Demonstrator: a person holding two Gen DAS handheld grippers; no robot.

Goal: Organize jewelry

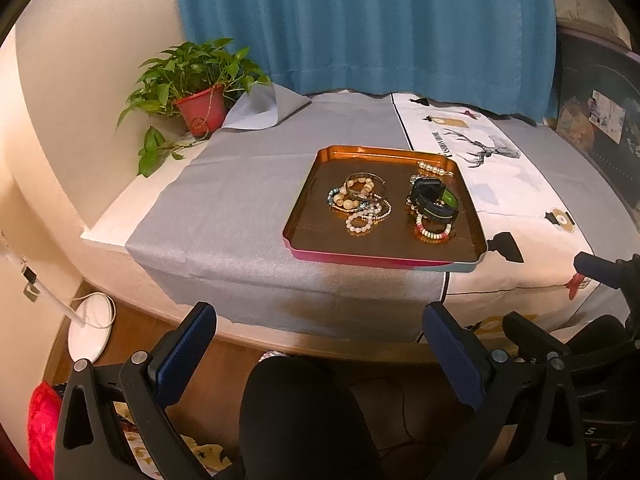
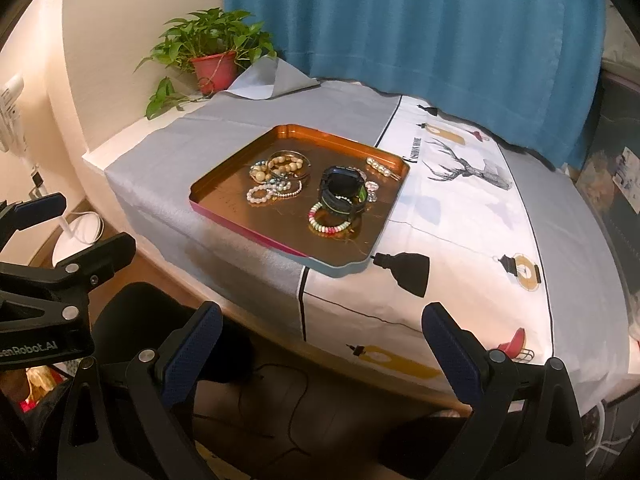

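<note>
A copper-coloured tray (image 1: 320, 236) (image 2: 224, 196) with a pink rim sits near the table's front edge. On its left lies a tangle of pale bead bracelets and bangles (image 1: 360, 202) (image 2: 276, 178). On its right are a black watch with a green strap (image 1: 434, 198) (image 2: 342, 194), a pink and green bead bracelet (image 1: 432, 234) (image 2: 328, 222) and a pearl hair clip (image 1: 434, 169) (image 2: 380, 167). My left gripper (image 1: 320, 334) hangs open, below and in front of the table edge. My right gripper (image 2: 322, 338) is open too, short of the edge, right of the tray.
A grey cloth (image 1: 240, 200) and a white printed cloth (image 2: 460, 220) cover the table. A potted plant (image 1: 200, 92) (image 2: 214, 54) stands at the back left, a blue curtain (image 1: 360, 20) behind. A person's dark-clad knee (image 1: 296, 412) is below the edge. A white fan base (image 1: 90, 330) rests on the floor.
</note>
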